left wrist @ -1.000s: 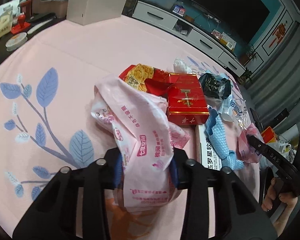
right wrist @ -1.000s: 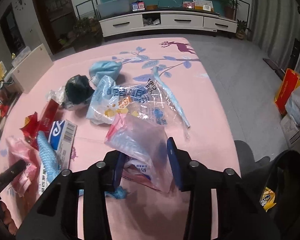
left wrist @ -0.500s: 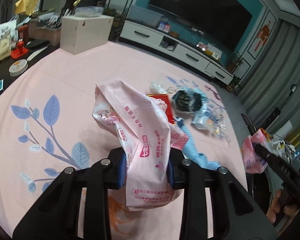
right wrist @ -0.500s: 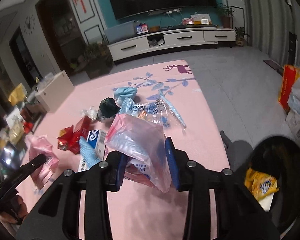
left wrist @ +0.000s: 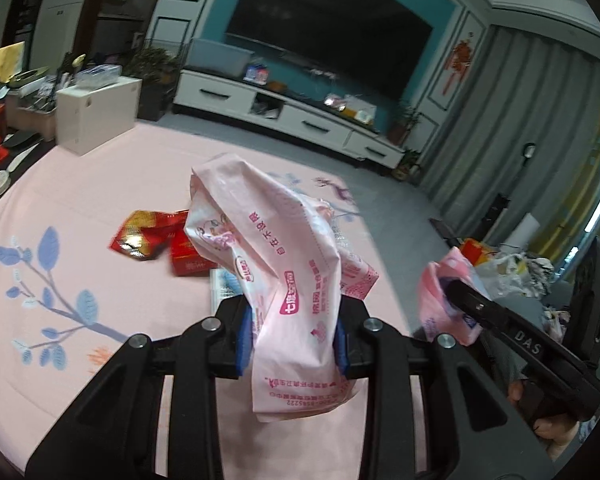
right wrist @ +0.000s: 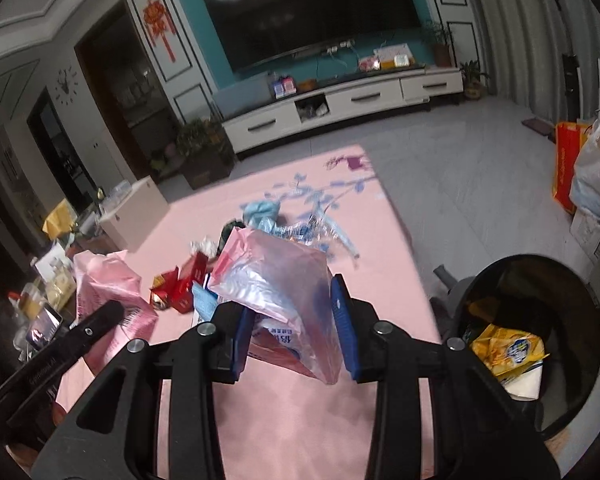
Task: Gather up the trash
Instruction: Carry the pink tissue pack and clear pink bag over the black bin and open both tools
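The left gripper (left wrist: 294, 346) has its blue-padded fingers (left wrist: 245, 336) clenched on a pink tissue wrapper (left wrist: 268, 256), a thin, crinkled plastic pack twisted into a tall, limp fold that stands above the fingers and hangs below them. It is printed with magenta Chinese characters, a small magenta logo patch and, upside down near its lower edge, a row of digits that are too small to read with certainty.

The right gripper (right wrist: 296, 328) is clamped on a translucent pink bag (right wrist: 284, 280) of glossy, wrinkled film, puffed into a rough wedge; blue Chinese print shows through near its bottom. In the left wrist view this gripper's black arm bears the raised letters "DAS".

Both held pieces are lifted clear of the bench (left wrist: 100, 184), which is covered in a soft pink cloth printed with blue leaves and branches and a small purple deer. On it lie the remaining scraps: a shiny red and gold snack wrapper (left wrist: 140, 234), a flat red carton (left wrist: 188, 256) just beside it, a white box with blue print (left wrist: 224, 284) partly hidden behind the pink wrapper, and farther back a crumpled clear film with blue lettering (right wrist: 312, 232), blurred.

To the right of the bench stands a round black bin (right wrist: 580, 280), holding a creased yellow packet (right wrist: 508, 350) and white paper.
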`<action>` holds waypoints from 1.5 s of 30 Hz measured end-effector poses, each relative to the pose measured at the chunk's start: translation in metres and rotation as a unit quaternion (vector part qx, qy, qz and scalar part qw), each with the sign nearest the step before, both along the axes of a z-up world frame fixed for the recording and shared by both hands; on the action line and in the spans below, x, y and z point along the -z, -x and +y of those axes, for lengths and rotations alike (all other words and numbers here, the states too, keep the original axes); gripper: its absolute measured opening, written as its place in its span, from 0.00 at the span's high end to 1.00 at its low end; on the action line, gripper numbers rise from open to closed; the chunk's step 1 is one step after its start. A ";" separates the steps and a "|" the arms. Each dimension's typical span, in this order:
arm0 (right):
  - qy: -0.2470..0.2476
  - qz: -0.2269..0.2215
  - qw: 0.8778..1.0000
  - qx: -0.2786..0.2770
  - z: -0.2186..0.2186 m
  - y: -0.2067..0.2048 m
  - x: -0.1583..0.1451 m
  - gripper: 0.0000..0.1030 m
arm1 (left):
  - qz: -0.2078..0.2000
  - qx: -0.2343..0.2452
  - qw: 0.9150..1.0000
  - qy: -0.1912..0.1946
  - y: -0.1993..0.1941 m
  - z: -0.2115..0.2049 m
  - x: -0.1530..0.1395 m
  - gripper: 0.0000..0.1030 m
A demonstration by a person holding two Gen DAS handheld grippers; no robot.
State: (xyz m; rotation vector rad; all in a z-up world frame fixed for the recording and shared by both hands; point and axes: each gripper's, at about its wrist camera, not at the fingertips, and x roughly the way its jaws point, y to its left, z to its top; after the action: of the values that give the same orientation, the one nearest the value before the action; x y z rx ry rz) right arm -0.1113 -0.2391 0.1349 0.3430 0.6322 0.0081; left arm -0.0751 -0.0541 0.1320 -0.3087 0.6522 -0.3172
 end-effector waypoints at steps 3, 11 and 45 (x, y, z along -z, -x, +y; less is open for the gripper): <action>0.010 -0.021 0.999 0.024 -0.011 0.015 -0.014 0.63 | -0.011 0.022 1.000 0.005 0.008 -0.022 -0.011 0.69; 0.018 -0.069 0.992 0.106 -0.059 0.060 -0.043 0.63 | -0.023 0.094 0.995 0.006 0.025 -0.096 -0.027 0.68; -0.031 0.086 0.934 0.346 -0.211 0.099 0.041 0.62 | 0.138 0.296 0.943 -0.066 0.006 -0.325 0.076 0.68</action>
State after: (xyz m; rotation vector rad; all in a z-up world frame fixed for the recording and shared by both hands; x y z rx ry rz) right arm -0.2098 -0.4504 0.0936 0.6195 0.6571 -0.6854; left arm -0.0808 -0.3793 0.0561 -0.0179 1.0365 -0.8119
